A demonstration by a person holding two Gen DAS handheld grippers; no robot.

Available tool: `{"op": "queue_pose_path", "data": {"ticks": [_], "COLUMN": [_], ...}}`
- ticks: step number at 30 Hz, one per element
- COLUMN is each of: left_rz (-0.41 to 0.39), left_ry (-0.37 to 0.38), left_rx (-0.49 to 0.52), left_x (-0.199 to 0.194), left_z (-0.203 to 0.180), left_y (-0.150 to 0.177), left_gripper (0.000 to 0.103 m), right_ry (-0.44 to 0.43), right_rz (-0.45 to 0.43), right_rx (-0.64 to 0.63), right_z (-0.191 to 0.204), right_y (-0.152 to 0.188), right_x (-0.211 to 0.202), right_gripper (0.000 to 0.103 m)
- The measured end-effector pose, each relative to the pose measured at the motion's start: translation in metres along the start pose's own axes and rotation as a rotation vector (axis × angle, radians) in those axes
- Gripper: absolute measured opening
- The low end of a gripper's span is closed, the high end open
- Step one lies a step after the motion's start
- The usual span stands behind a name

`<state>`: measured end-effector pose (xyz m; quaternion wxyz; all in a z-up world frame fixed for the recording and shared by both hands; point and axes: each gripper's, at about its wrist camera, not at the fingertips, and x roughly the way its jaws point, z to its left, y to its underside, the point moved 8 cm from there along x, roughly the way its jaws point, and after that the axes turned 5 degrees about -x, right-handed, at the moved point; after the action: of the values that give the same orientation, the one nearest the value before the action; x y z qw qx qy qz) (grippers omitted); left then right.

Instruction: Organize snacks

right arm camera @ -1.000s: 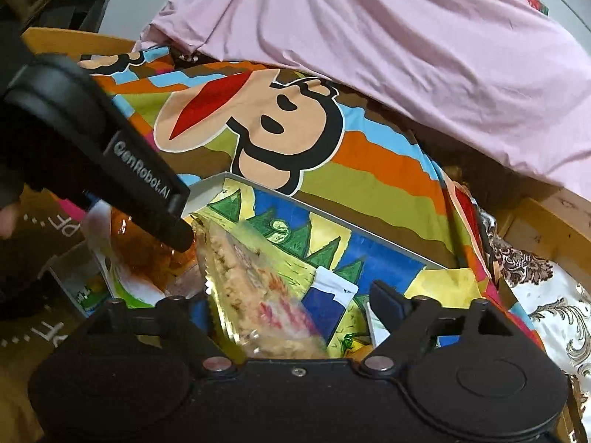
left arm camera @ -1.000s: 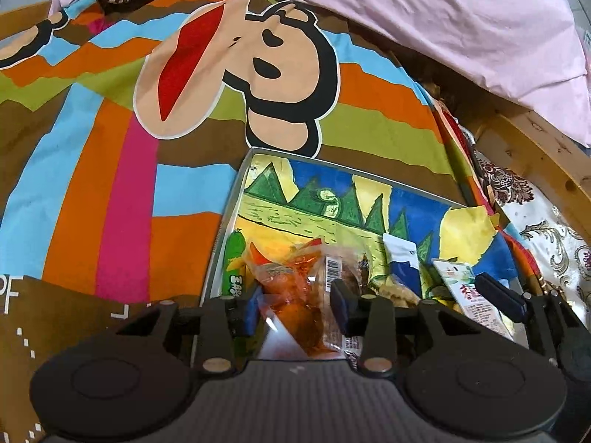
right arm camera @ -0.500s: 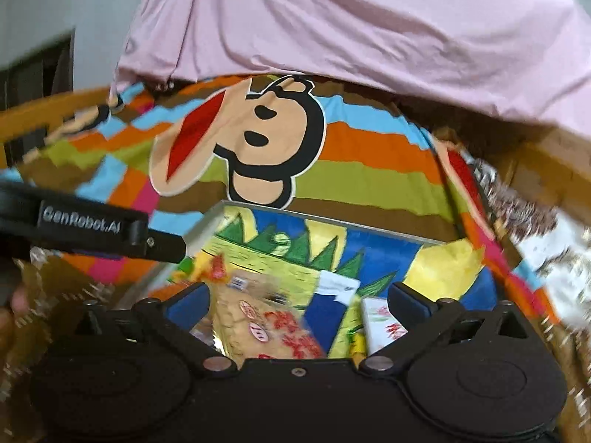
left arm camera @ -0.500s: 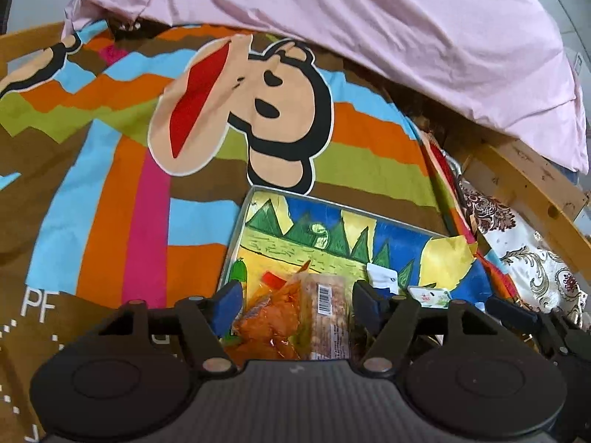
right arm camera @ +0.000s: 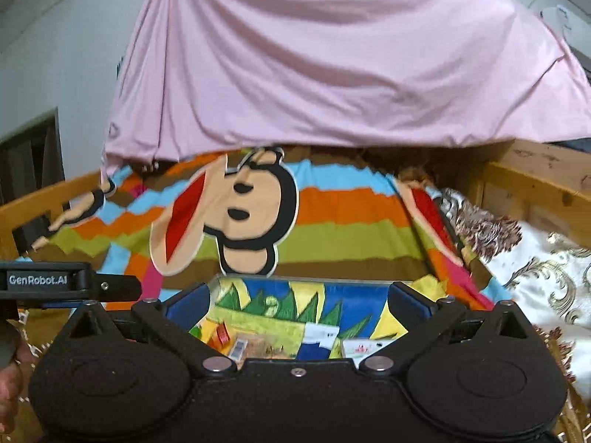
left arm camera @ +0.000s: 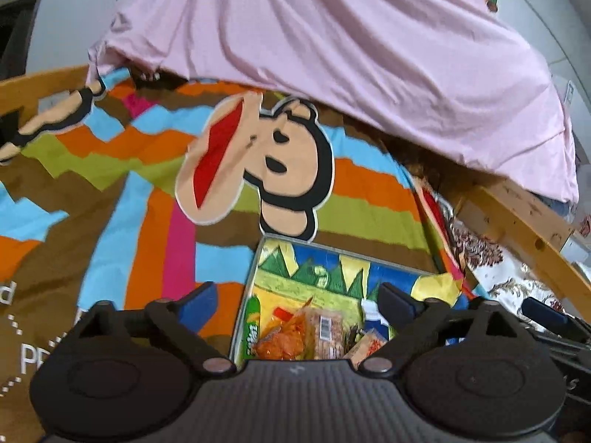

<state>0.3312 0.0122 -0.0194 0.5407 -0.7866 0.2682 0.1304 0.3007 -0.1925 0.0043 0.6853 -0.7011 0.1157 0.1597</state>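
Plainly, the shallow metal tray with the painted mountain scene point(left arm camera: 258, 258) was the landmark on the bed, lying flat on the striped cartoon-monkey blanket point(left arm camera: 155, 221). Inside it, crowded toward its near end, lay the snacks: a green stick-shaped packet point(left arm camera: 252, 323) along its left rim, an orange crinkly bag point(left arm camera: 279, 339) beside that, a clear packet of biscuits with a barcode label point(left arm camera: 325, 332) next, and a small red-printed packet point(left arm camera: 369, 343) to the right of them. The far half of the tray showed only its painted bottom.

The left gripper point(left arm camera: 295, 297) hung above the tray's near end, its jaws opening and already wide, with nothing pinched; the snacks showed below the gap, untouched. The right gripper point(right arm camera: 297, 301) hovered over the same end, spread as wide as it went and empty, a white-and-red packet point(right arm camera: 360, 347) visible beneath it on the tray's right side.

Left of the tray the blanket ran open and flat. Beyond its far rim the monkey print stretched up to a draped pink sheet point(left arm camera: 332, 55). To the tray's right the blanket ended at a floral brocade cloth point(right arm camera: 535, 258) and a wooden bed rail point(left arm camera: 517, 214), which left little room there.
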Motion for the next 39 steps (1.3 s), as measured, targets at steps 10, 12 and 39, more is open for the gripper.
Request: {"op": "queue_pose_path", "data": {"ticks": [10,12,39], "left_rz": [-0.122,-0.151,-0.077], "left_ry": [0.012,0.023,-0.058], "left_rx": [0.060,0.104,0.167], "left_x": [-0.051,-0.064,-0.146], "left_z": [-0.011,-0.017,-0.022], "left_y": [-0.002,0.001,0.097], "left_gripper": [0.102,0.102,0.102], "right_ry": [0.029,0.037,0.085], "right_rz": [-0.084,-0.090,-0.074], "right_rx": [0.003,-0.005,-0.056], "right_z": [-0.011,-0.013,-0.021], "right_y": [-0.011,-0.010,0.043], "right_x": [-0.057,-0.067,-0.177], "right_gripper": [0.102,0.102,0.102]}}
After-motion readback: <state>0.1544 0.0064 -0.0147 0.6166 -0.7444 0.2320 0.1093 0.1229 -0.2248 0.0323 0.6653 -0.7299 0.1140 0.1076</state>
